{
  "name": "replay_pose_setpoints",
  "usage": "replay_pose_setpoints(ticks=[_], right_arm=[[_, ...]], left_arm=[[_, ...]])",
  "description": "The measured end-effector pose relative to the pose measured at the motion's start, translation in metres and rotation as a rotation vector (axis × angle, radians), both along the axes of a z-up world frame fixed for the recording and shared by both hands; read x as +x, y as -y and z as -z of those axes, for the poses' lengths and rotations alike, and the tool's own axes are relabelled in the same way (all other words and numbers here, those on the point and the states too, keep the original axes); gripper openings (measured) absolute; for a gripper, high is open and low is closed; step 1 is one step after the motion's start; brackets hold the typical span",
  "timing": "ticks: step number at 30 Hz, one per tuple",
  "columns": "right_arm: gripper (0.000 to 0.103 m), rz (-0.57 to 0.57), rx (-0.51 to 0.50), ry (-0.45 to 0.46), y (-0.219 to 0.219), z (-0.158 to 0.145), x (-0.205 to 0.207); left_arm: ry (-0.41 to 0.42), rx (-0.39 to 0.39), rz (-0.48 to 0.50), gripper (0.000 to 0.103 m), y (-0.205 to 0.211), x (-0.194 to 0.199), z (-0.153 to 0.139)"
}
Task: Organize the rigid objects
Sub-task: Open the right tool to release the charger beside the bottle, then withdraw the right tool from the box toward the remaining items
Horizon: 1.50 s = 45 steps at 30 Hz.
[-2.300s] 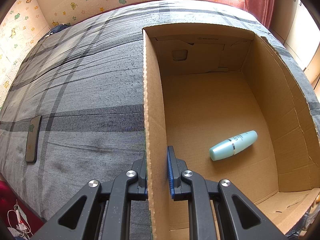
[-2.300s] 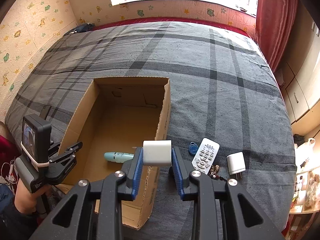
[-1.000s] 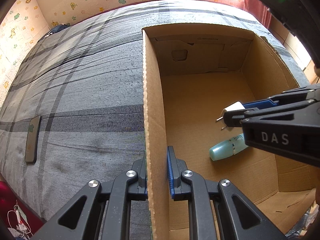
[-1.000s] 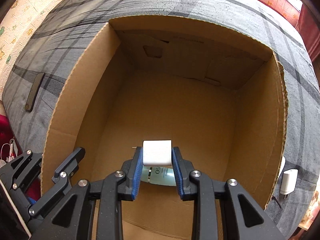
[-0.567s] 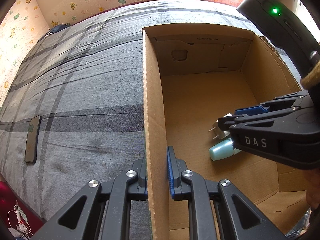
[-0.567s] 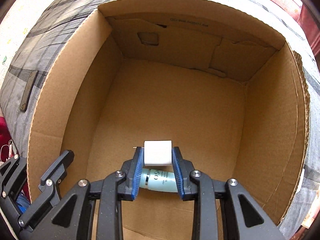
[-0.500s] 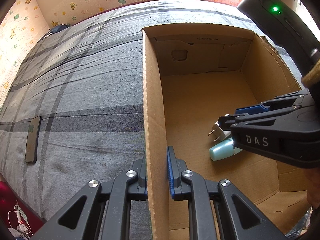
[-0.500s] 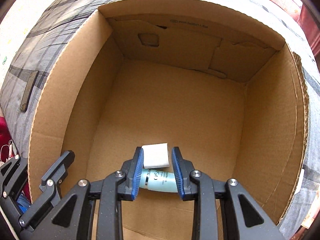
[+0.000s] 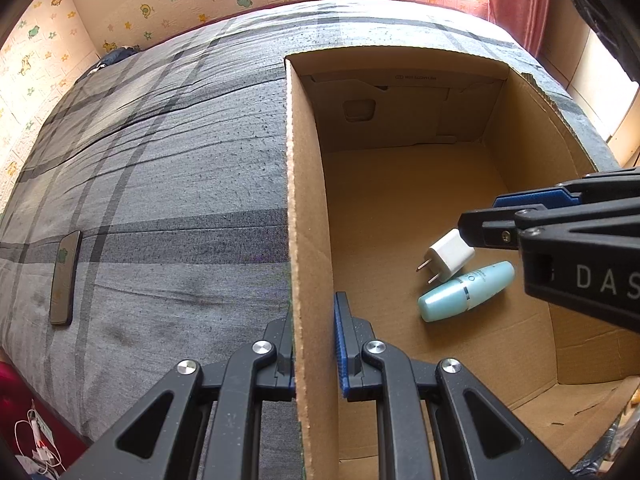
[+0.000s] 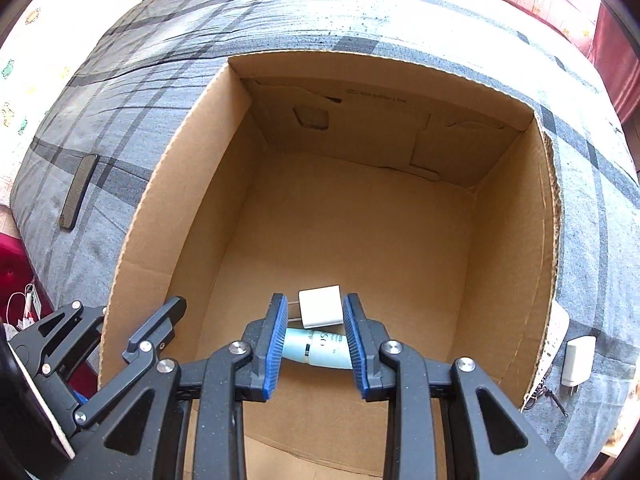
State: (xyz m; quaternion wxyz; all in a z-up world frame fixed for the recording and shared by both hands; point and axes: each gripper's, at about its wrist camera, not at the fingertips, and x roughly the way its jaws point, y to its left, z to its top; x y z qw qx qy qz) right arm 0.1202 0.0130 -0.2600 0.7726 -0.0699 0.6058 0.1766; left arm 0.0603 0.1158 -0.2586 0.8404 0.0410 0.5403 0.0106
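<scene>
Right tongs [image 10: 315, 350] gape empty over the charger [image 10: 321, 306]; left tongs [image 9: 314, 344] clamp the box wall [image 9: 306, 216]. Lifting carelessly could snag the box's right wall.

Bottle [image 10: 320, 347]: I see only its middle; my right gripper's fingers [image 10: 273, 344] cover both ends.
Second charger [image 10: 577, 361]: box wall [image 10: 538, 280] hides whatever lies beside it.

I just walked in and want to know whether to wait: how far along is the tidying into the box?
Two things lie in the cardboard box: the teal bottle and the white charger, resting beside it. The right gripper hangs open above them, holding nothing. The left gripper clamps the box wall. Left outside: another white charger by the box and a phone on the bed.
</scene>
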Motion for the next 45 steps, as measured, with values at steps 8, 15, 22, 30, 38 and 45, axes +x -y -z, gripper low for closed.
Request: replay_pose_setpoints(ticks=[8, 15, 22, 30, 38, 45], right_arm=[[0.047, 0.005, -0.002, 0.075, 0.010, -0.032, -0.012], [0.062, 0.040, 0.005, 0.124, 0.028, -0.059, -0.017], [0.089, 0.080, 0.030, 0.150, 0.054, -0.074, -0.024], [0.100, 0.127, 0.045, 0.195, 0.089, -0.081, -0.036], [0.103, 0.201, 0.031, 0.208, 0.136, -0.082, -0.043], [0.103, 0.305, -0.025, 0.193, 0.188, -0.061, -0.044]], left_arm=[[-0.001, 0.002, 0.001, 0.015, 0.001, 0.000, 0.000], [-0.003, 0.002, -0.001, 0.015, 0.001, 0.000, 0.001], [-0.001, 0.003, 0.000, 0.015, 0.000, 0.000, 0.001], [-0.002, 0.008, 0.003, 0.015, 0.002, 0.000, 0.000], [-0.003, 0.007, 0.003, 0.015, 0.002, 0.000, 0.001], [-0.003, 0.009, 0.003, 0.015, 0.002, 0.000, 0.001]])
